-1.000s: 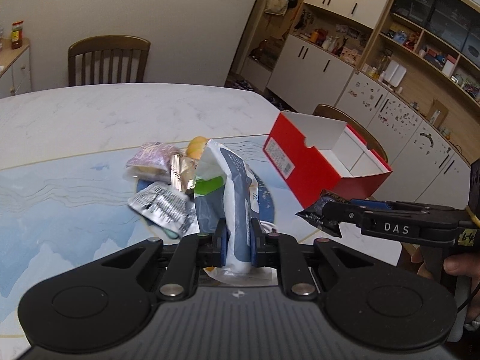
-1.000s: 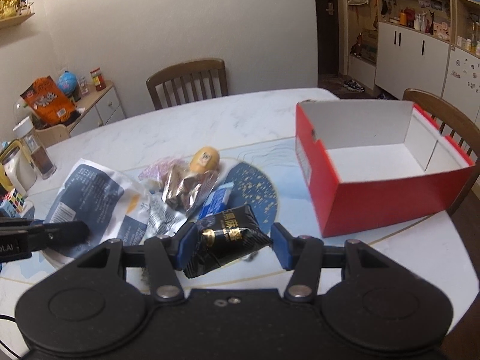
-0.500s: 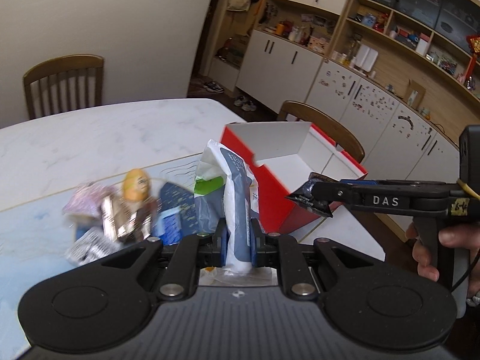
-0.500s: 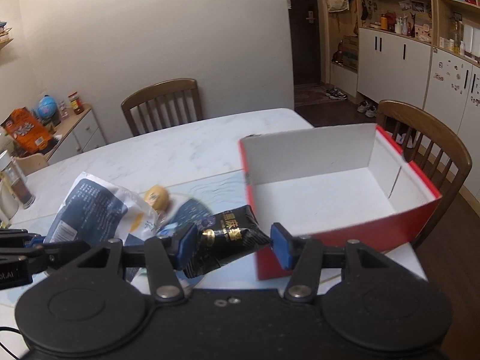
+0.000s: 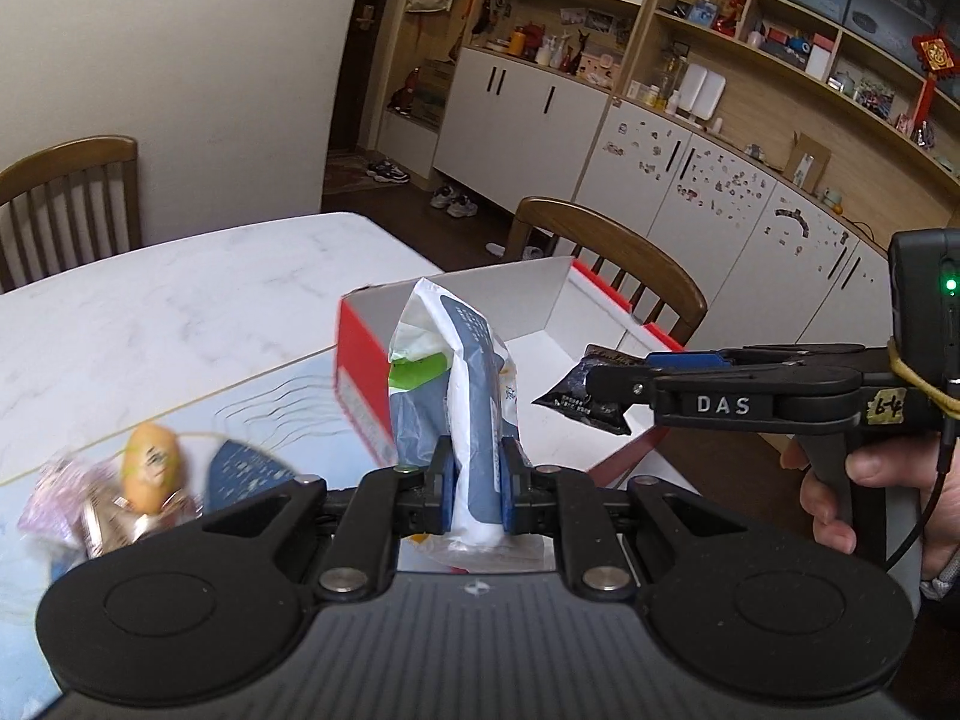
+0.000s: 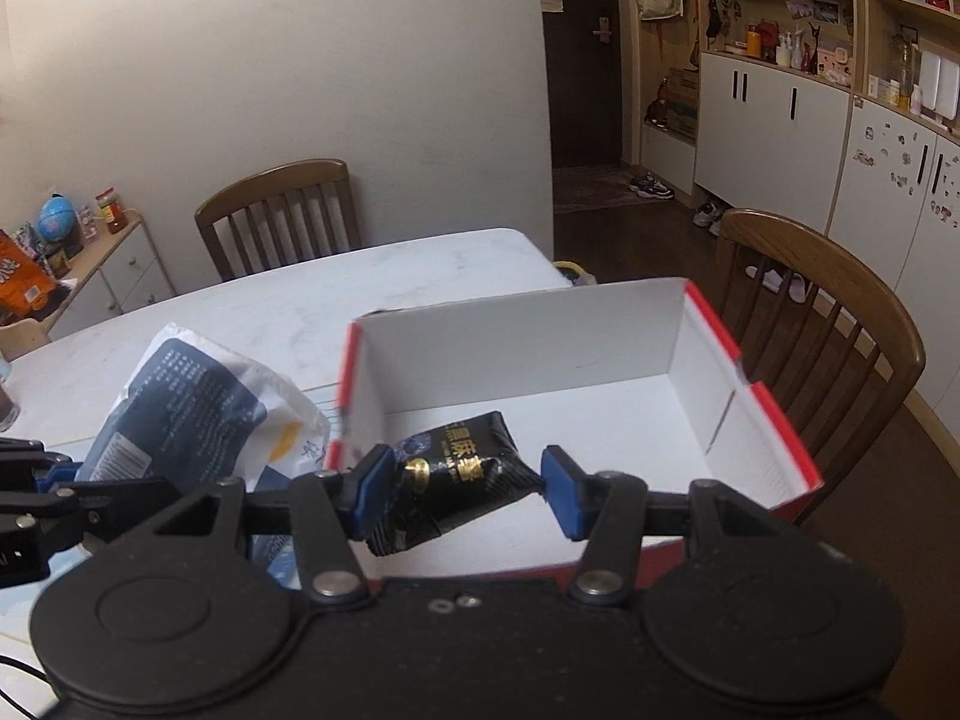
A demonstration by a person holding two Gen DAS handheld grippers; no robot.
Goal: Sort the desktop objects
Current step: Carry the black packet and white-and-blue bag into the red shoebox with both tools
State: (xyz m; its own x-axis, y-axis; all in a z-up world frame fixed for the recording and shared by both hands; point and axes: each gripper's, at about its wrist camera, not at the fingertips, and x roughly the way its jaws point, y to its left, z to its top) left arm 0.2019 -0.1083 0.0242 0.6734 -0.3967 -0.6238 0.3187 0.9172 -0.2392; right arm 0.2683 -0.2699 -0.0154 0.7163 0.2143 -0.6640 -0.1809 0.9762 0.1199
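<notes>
Pinching a blue-and-white bag (image 5: 474,396) upright beside the red box (image 6: 750,420), the left claw (image 5: 474,480) stays narrow; the right claw (image 6: 465,489) holds a black packet (image 6: 462,468) over the box's white floor, above the surface (image 6: 288,306).

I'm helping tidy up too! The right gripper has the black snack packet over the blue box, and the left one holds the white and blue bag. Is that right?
Almost. The box is red outside and white inside, not blue, as the right wrist view shows. The right gripper does have the black snack packet over it, and the left gripper holds the white and blue bag.
</notes>
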